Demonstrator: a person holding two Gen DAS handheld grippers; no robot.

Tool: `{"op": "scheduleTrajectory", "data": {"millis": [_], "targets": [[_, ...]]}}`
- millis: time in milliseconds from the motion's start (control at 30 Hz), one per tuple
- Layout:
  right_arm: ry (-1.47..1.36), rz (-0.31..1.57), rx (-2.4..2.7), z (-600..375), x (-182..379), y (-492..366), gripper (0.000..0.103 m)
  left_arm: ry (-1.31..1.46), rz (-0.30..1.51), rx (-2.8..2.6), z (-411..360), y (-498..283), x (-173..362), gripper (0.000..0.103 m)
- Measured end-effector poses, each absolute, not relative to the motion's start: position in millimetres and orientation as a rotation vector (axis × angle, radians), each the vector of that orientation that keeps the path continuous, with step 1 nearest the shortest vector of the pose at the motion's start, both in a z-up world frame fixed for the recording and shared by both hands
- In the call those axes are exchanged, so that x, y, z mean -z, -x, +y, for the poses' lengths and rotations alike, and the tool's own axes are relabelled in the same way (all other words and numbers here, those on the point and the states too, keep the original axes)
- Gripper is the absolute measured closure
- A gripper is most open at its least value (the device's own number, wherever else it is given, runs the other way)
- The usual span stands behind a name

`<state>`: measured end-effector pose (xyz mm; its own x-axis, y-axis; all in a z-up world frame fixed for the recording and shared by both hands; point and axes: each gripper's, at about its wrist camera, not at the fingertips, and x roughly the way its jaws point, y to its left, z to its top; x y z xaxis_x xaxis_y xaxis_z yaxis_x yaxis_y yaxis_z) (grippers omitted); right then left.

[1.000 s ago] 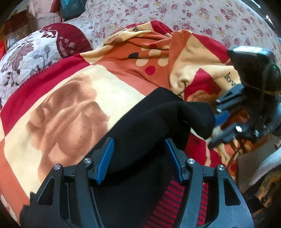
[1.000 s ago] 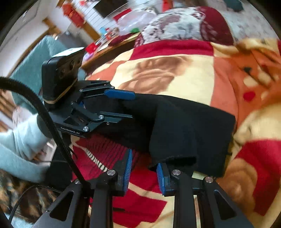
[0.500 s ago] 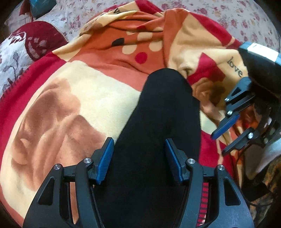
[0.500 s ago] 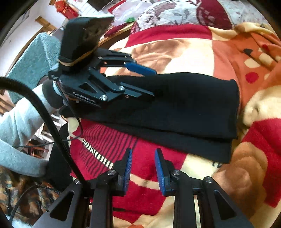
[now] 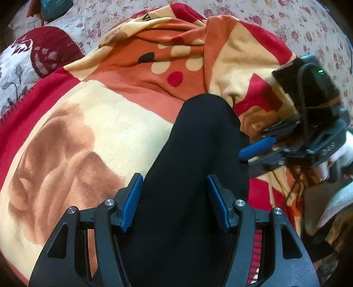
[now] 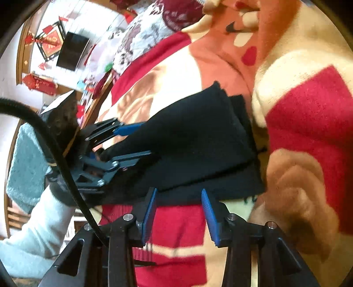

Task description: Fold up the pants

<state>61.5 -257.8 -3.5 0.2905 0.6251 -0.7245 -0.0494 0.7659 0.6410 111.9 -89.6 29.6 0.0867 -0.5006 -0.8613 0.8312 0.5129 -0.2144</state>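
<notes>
The black pants (image 5: 198,159) lie folded in a long strip on the patterned blanket (image 5: 92,123); they also show in the right wrist view (image 6: 194,150). My left gripper (image 5: 174,183) is open, its blue pads on either side of the strip, just above the cloth. My right gripper (image 6: 178,196) is open at the near edge of the pants, with nothing between the pads. The right gripper also shows at the right of the left wrist view (image 5: 249,159), beside the strip. The left gripper shows in the right wrist view (image 6: 136,139) over the pants.
A red, cream and orange blanket (image 6: 304,114) covers the bed. A floral quilt (image 5: 264,19) lies behind it, a dark red patterned pillow (image 5: 26,59) at far left. A wooden bed edge and cluttered room (image 6: 66,55) lie to the left in the right wrist view.
The pants' lifted end has been laid down flat into a strip. My right gripper let go, opened wider and drew back to the near edge. My left gripper stayed open over the cloth.
</notes>
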Motion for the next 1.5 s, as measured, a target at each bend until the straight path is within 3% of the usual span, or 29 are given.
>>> {"op": "scheduleTrajectory", "data": {"millis": [200,233,300,333,367,567,667,833,867,967,1000,1167,1267,1333,1500], "targets": [[-0.8,1.102,-0.439,-275.3,24.5,-68.9,0.062,-0.371,1.081,1.026,-104.3,-115.3,-28.0,0.045],[-0.798,1.089,-0.442,-276.9,24.3,-68.8,0.071,-0.36,1.072,1.028,-104.9,-115.8,-29.4,0.048],[-0.791,1.075,-0.438,-280.9,25.0,-67.4,0.086,-0.343,1.046,1.028,-106.2,-115.7,-33.2,0.065],[-0.797,1.064,-0.448,-281.6,23.8,-66.0,0.089,-0.343,1.032,1.031,-107.7,-115.2,-34.4,0.071],[-0.794,1.055,-0.458,-281.2,21.5,-64.7,0.091,-0.347,1.018,1.047,-110.2,-113.7,-36.1,0.083],[-0.719,1.023,-0.472,-281.9,1.4,-56.2,0.095,-0.349,1.026,1.053,-117.2,-103.6,-37.1,0.093],[-0.711,1.012,-0.477,-282.6,-10.7,-46.8,0.096,-0.307,1.01,1.128,-114.7,-93.1,-50.5,0.093],[-0.673,1.054,-0.457,-281.5,-12.5,-33.9,0.096,-0.483,0.986,0.956,-131.7,-90.8,-33.6,0.091],[-0.653,1.079,-0.428,-280.5,-9.0,-36.0,0.095,-0.469,0.996,0.903,-131.9,-97.3,-29.0,0.08],[-0.649,1.2,-0.27,-289.6,13.3,-45.2,0.091,-0.354,1.023,0.875,-121.9,-108.0,-34.8,0.068],[-0.682,1.198,-0.272,-293.3,14.1,-43.4,0.091,-0.34,1.012,0.856,-117.2,-107.8,-39.1,0.058],[-0.606,1.083,-0.344,-284.8,-23.1,-38.7,0.09,-0.269,0.962,0.799,-89.4,-99.3,-58.4,0.056],[-0.466,1.054,-0.334,-271.1,-39.8,-54.8,0.078,-0.198,0.973,0.758,-70.1,-95.1,-61.3,0.056],[-0.401,1.085,-0.294,-268.8,-39.6,-69.3,0.049,-0.161,0.984,0.747,-60.7,-88.6,-59.7,0.056],[-0.415,1.145,-0.309,-268.5,-25.3,-73.5,0.049,-0.151,0.964,0.702,-46.7,-64.3,-57.1,0.056]]}}
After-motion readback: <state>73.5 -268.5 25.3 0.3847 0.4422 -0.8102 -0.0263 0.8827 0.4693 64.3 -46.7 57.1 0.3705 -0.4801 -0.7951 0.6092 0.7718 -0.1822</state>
